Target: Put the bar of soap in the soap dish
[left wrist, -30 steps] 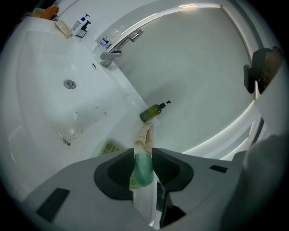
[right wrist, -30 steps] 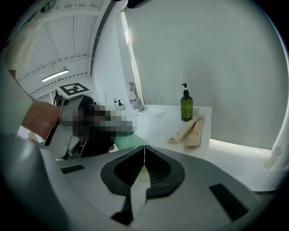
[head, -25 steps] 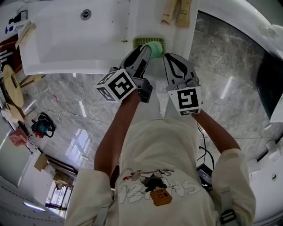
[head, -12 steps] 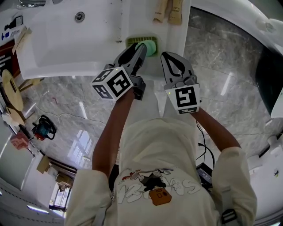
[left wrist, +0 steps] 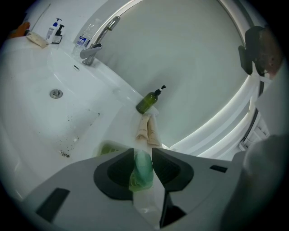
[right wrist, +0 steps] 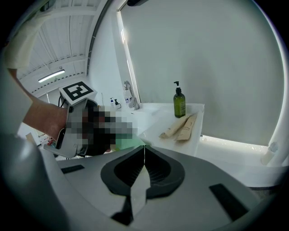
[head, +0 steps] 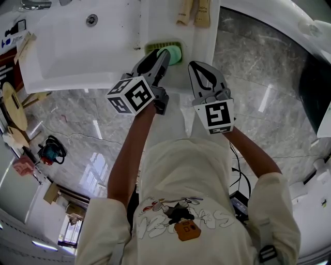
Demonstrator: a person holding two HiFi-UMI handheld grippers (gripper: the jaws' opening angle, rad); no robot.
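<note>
– Fingers of your left gripper [left wrist: 143, 155] are clamped on the bar of soap [left wrist: 143, 170], its long axis running out along them. Where's the dish from there?
– Right under the tips. The green soap dish [head: 151, 47] sits near the front edge of the white surface [head: 155, 23], beside the basin [head: 77, 46], and the soap hangs over its right part. Whether it touches, you can't tell. I'd judge lowering and letting go is all you have left.
– And your right gripper [head: 197, 65]?
– Fingers together on nothing, just beside the dish. Your left is the nearer one.
– Any writing?
– Print on the two tan sachets [head: 195, 11] toward the back edge and on the pump bottle [left wrist: 147, 102] is too small to read.
</note>
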